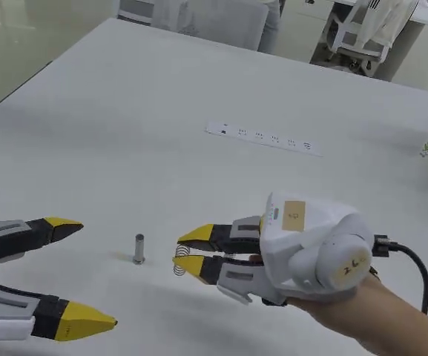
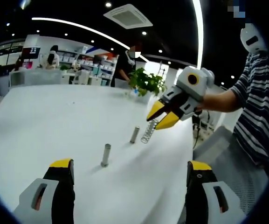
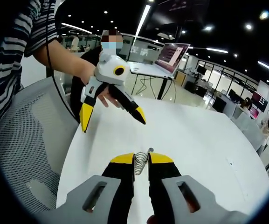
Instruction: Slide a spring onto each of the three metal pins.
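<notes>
Small coiled metal spring (image 1: 179, 268) pinched in the nearly closed right gripper (image 1: 178, 251), near a short upright silver metal pin (image 1: 139, 248) on the white table (image 1: 199, 96), left gripper (image 1: 96, 274) spread wide, empty

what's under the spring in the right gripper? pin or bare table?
Bare table. The spring, clamped in the right gripper, hangs beside a pin, not over it. Whether its lower end touches the table can't be told; the coils cover that spot.

Pin (image 1: 139, 248) on table (image 1: 124, 111); spring (image 1: 179, 265) just right; power strip (image 1: 262, 138) behind.
</notes>
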{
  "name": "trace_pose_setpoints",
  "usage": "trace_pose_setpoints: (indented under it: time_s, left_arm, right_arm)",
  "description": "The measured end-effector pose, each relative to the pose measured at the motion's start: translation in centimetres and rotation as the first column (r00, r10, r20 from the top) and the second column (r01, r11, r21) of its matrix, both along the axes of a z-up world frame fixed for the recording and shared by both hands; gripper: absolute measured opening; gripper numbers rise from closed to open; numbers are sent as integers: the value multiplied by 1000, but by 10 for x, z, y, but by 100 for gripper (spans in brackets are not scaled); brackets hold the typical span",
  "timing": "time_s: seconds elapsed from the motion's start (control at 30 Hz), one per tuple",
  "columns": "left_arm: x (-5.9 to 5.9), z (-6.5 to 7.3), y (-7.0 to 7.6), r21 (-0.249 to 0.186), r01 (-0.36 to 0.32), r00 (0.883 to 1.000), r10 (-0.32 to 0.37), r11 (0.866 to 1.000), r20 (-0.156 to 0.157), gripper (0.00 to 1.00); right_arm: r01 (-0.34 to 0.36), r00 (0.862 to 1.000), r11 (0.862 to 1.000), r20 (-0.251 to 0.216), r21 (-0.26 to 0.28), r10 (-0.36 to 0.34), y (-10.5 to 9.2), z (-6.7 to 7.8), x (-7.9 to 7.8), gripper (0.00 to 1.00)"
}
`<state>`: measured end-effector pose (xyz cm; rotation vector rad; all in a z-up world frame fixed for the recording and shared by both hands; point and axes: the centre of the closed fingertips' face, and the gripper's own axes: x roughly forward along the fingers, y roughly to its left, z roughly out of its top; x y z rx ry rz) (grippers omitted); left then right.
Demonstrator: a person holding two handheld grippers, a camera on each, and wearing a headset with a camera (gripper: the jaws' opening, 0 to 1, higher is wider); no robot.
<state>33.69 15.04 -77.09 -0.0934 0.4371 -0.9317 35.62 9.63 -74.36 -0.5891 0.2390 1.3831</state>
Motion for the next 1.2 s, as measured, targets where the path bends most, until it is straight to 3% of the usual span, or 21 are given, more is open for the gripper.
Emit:
trace_pose_setpoints:
  time_s: [0.47,0.77,1.2]
  left_arm:
    - [-1,-2,1,-17,-17,1000,17,1000,-1,98]
    - [-2,-3,3,-24,-27,1000,27,999,-6,98]
    - [-3,-2,8,-32,-43,999,43,999,-9,98]
  right_arm:
    - [107,991,989,-97,97,-98,29,9,36,7]
    - [78,993,994,-89,76,-71,47,0,38,7]
    - [71,994,997,-87,37,-67,52,-18,41,7]
